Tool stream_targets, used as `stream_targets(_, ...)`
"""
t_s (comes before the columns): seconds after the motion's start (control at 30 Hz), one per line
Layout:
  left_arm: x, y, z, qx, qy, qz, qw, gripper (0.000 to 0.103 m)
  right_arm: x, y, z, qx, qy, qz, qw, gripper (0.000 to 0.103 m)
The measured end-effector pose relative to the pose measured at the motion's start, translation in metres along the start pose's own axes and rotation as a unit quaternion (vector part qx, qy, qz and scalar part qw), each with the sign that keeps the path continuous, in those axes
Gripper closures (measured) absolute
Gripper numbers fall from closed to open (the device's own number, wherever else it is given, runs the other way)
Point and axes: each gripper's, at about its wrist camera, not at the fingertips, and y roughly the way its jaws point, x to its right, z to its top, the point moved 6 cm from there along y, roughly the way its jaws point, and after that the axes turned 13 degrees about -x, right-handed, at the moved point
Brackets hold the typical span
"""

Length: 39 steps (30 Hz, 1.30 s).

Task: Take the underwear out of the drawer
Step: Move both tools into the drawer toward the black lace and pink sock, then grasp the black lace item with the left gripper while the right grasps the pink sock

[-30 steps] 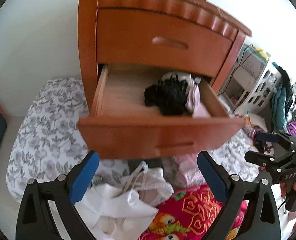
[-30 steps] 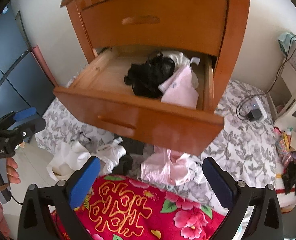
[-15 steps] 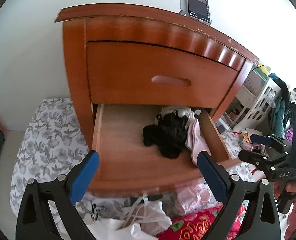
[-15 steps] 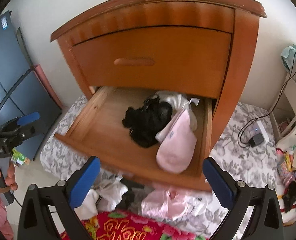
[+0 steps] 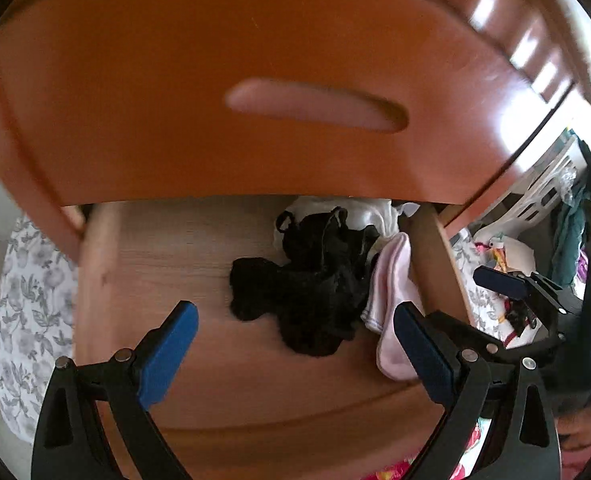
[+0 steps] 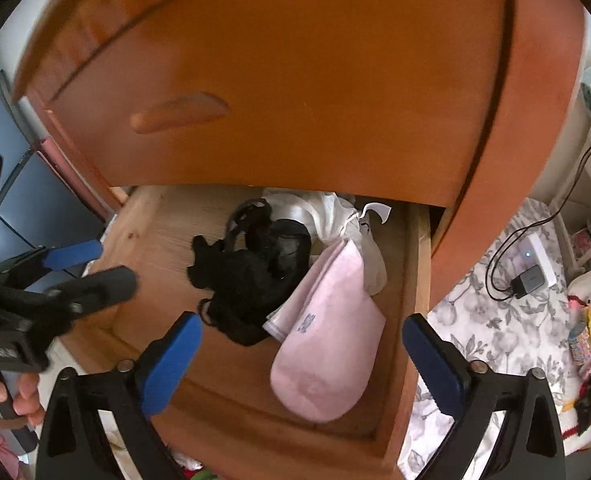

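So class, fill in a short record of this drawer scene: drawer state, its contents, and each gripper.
drawer: lower one, pulled open
contents: black underwear, pink garment, white garment, bunched toward the right side
upper drawer: shut
left gripper: open, over the drawer, empty
right gripper: open, over the drawer, empty

Wide-open left gripper hovers over the open wooden drawer, above crumpled black lace underwear.
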Motion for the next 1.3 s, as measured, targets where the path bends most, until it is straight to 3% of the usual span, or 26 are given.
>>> stream_targets(0.07, 0.001, 0.015, 0.008, -0.014, -0.007, -0.003, 0.9999, 0.005, 0.001, 0.009, 0.005, -0.005, -0.004, -0.001, 1.0, 0.01)
stream_targets(0.2, -0.005, 0.036, 0.019, -0.033, -0.037, -0.021, 0.9985, 0.005, -0.002, 0.025, 0.013, -0.017, -0.02, 0.001, 1.0, 0.012)
stream_targets(0.33, -0.011, 0.049, 0.025, -0.04, -0.043, -0.01, 0.9982, 0.005, -0.007, 0.04, 0.017, -0.03, -0.039, -0.006, 0.999, 0.017)
stream_targets(0.63, -0.014, 0.069, 0.03, -0.077, -0.061, -0.033, 0.9946, 0.005, -0.004, 0.055, 0.018, -0.052, -0.031, -0.005, 0.998, 0.026)
stream_targets(0.8, -0.022, 0.087, 0.035, -0.105, -0.081, -0.046, 0.99, 0.007, -0.002, 0.066, 0.015, -0.081, -0.033, -0.016, 0.996, 0.036)
stream_targets(1.13, -0.025, 0.104, 0.037, -0.13, -0.086, -0.051, 0.9864, 0.033, 0.002, 0.082, 0.014, -0.116, -0.026, -0.035, 0.992, 0.049)
stream_targets(1.3, -0.023, 0.114, 0.034, -0.14, -0.089, -0.054, 0.9847, 0.056, 0.001, 0.088, 0.013, -0.126, -0.02, -0.053, 0.99, 0.061)
